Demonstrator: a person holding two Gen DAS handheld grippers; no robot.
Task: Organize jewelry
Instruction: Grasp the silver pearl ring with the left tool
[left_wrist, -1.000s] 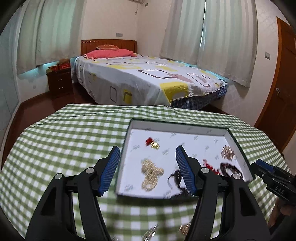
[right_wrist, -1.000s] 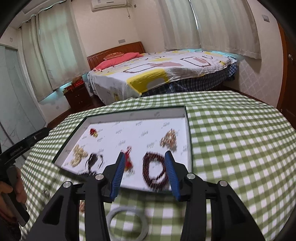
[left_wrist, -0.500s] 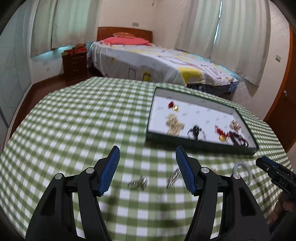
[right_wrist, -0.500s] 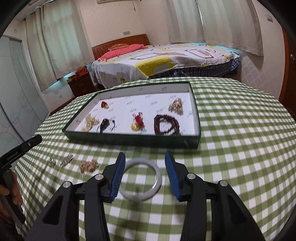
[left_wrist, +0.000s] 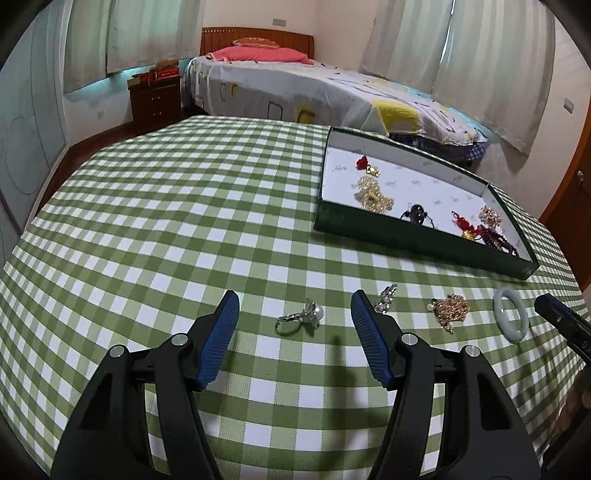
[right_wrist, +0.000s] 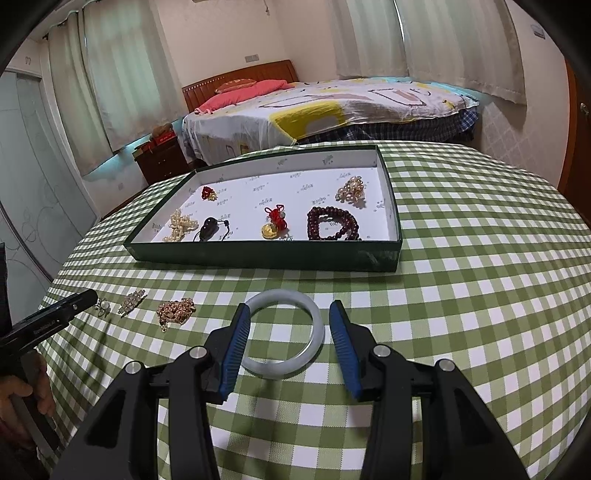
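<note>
- Both grippers have drawn back from over the green tray (right_wrist: 266, 254) and come down toward the loose pieces on the checked bench (left_wrist: 155, 229); a second ago each was looking straight into the tray.
- Left gripper (left_wrist: 295, 325) hovers with its blue fingers (left_wrist: 218, 339) spread wide and nothing between the pads; a silver ring with a pearl (left_wrist: 303, 317) lies on the cloth in the gap ahead of them, untouched.
- Just beside the left gripper's right finger sits a sparkly silver clip (left_wrist: 386, 295), then a gold chain cluster (left_wrist: 448, 308) further right.
- Right gripper (right_wrist: 290, 332) has its fingers (right_wrist: 234, 349) apart on either side of the pale jade bangle (right_wrist: 284, 332), which lies flat on the bench; whether the pads touch it, I cannot tell.
- Inside the tray lie a dark red bead bracelet (right_wrist: 332, 223), a red knot charm (right_wrist: 275, 219), pearl pieces (right_wrist: 181, 229) and a black pendant (right_wrist: 208, 227).
</note>
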